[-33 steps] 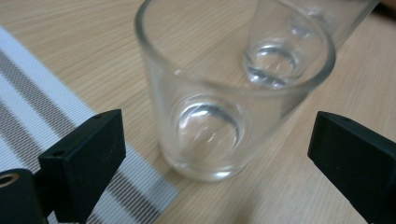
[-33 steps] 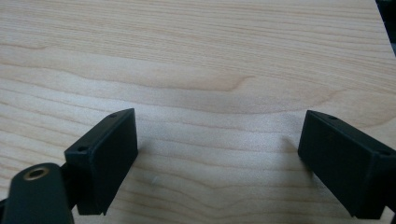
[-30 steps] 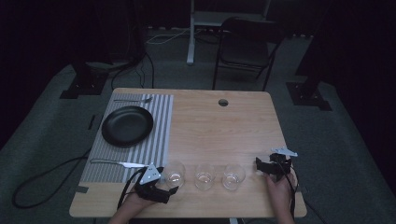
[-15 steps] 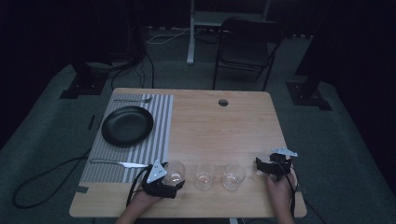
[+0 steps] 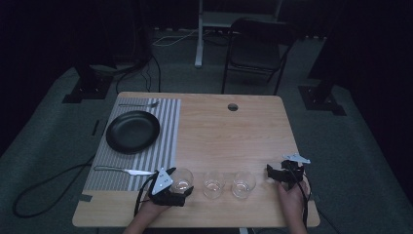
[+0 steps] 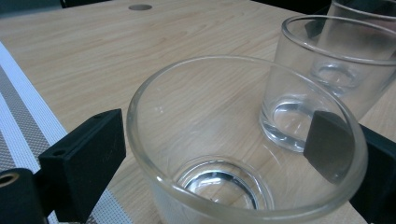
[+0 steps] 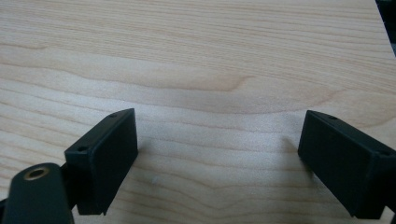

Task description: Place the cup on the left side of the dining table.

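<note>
My left gripper point(image 5: 181, 191) is black with a grey three-cornered plate and trailing cable; my right gripper point(image 7: 217, 163) has blocky black jaws, a brass-ringed screw hole beside them.

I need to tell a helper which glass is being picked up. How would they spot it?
On the wooden table, three clear glasses line the near edge. It is the leftmost glass, beside the striped placemat, the one with the left gripper around it.

The nearest glass point(image 6: 243, 154) is cut off at the bottom edge — its base unseen.
</note>
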A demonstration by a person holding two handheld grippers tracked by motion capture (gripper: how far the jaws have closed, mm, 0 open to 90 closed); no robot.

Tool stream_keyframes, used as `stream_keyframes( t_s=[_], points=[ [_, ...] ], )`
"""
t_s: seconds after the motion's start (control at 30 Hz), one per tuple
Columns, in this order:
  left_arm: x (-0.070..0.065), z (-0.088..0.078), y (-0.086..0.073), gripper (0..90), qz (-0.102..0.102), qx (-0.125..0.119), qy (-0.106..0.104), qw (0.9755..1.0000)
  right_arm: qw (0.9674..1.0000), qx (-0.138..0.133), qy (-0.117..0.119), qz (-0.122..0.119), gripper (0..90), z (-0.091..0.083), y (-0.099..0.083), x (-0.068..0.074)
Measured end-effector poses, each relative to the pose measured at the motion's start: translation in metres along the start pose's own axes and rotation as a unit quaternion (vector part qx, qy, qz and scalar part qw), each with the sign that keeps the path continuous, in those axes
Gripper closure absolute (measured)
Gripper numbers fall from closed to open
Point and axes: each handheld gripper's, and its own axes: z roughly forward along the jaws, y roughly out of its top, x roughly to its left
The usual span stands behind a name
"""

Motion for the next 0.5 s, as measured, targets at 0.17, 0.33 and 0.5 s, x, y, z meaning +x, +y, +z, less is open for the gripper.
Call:
stream_keyframes(
  t_s=[0.17,0.33,0.5],
  points=[
    [0.0000,0.0024,0.0004,8.1,-0.002,0.011,-0.006,0.9999,1.0000,0.000,0.000,0.001,11.6,-0.0001,-0.0001,0.0000],
    [0.0001,0.0027,0.0004,13.3,0.000,0.009,-0.011,0.9999,1.0000,0.000,0.000,0.001,11.6,-0.0001,-0.0001,0.0000],
    [-0.0036,0.0025,0.0010,19.5,0.010,0.012,-0.002,0.9999,1.0000,0.000,0.000,0.000,11.6,0.0000,0.0000,0.0000]
  ],
)
